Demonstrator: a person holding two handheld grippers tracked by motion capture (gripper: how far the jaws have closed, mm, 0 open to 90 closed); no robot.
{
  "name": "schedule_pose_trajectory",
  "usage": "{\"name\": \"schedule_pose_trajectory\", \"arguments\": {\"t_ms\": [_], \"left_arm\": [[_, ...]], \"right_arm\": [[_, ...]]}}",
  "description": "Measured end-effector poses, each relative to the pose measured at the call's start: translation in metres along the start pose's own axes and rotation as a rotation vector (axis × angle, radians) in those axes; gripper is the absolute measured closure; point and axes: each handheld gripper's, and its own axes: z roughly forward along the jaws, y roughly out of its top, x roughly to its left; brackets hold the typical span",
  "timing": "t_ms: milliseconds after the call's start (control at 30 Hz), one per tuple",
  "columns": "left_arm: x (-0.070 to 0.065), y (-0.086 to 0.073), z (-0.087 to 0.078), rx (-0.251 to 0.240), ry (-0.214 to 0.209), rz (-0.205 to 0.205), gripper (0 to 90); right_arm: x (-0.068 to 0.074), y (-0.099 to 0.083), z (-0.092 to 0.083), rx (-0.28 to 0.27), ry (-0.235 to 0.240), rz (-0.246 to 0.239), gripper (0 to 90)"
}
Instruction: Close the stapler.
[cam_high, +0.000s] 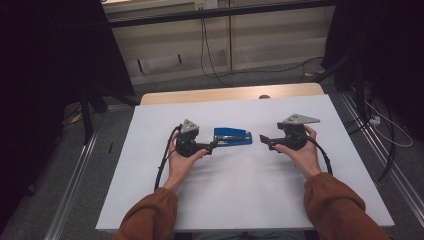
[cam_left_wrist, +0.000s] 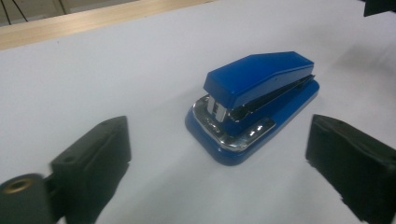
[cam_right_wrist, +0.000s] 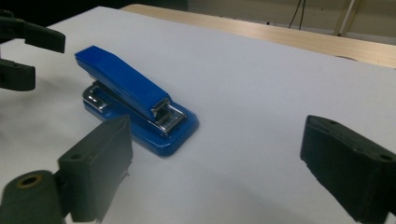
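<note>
No lettering, brand, number or sign can be read anywhere; the blue stapler (cam_left_wrist: 254, 102) shows plain blue casing and bare chrome, with no legible mark in either gripper view or the high view; the white tabletop (cam_high: 250, 190) carries no print.

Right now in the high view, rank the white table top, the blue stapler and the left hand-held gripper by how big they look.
1. White table top, by far the largest.
2. Left hand-held gripper and blue stapler: they look about alike, so I won't rank them.
</note>
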Motion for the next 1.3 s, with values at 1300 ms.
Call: {"name": "schedule_pose_trajectory", "arguments": {"t_ms": [1300], "left_arm": [[-0.020,-0.020,-0.070,-0.143,0.007,-0.005,4.0]], "right_arm": [[0.027,-0.015,-0.044,-0.108,-0.024,-0.040,7.0]]}}
